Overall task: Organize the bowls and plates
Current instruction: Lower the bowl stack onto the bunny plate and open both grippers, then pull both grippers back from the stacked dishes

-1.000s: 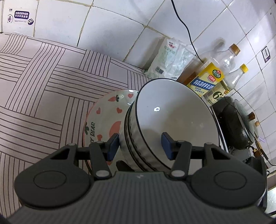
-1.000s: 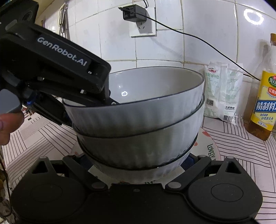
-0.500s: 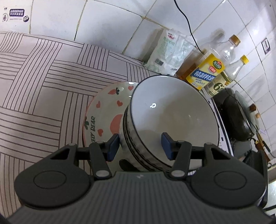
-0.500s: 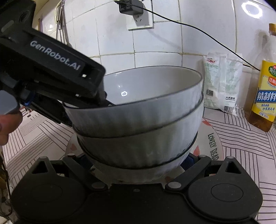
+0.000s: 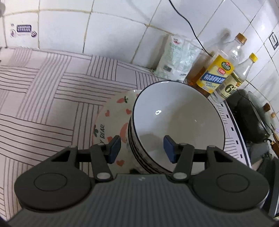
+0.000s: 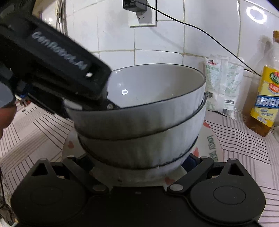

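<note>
Three white ribbed bowls with black rims [image 5: 177,120] are nested in a stack [image 6: 139,132] on a cream plate with red hearts [image 5: 111,120]. My left gripper [image 5: 142,149] straddles the top bowl's near rim, one blue pad outside and one inside. Its jaws are opening, and a gap shows between the outer pad and the wall. In the right wrist view the left gripper's body [image 6: 52,64] reaches in from the left. My right gripper [image 6: 137,162] clasps the foot of the lowest bowl, with its pads mostly hidden.
The striped tablecloth [image 5: 43,97] covers the counter. A white packet [image 5: 176,57], a yellow-labelled oil bottle [image 5: 214,75] and two clear bottles stand against the tiled wall. A dark pan [image 5: 251,118] sits at the right. A black cable hangs from a wall socket [image 6: 141,14].
The left gripper's pads have spread slightly apart, leaving a gap at the bowl's outer wall. The left view has tilted a little. The bowls, plate and right gripper stay in place.
</note>
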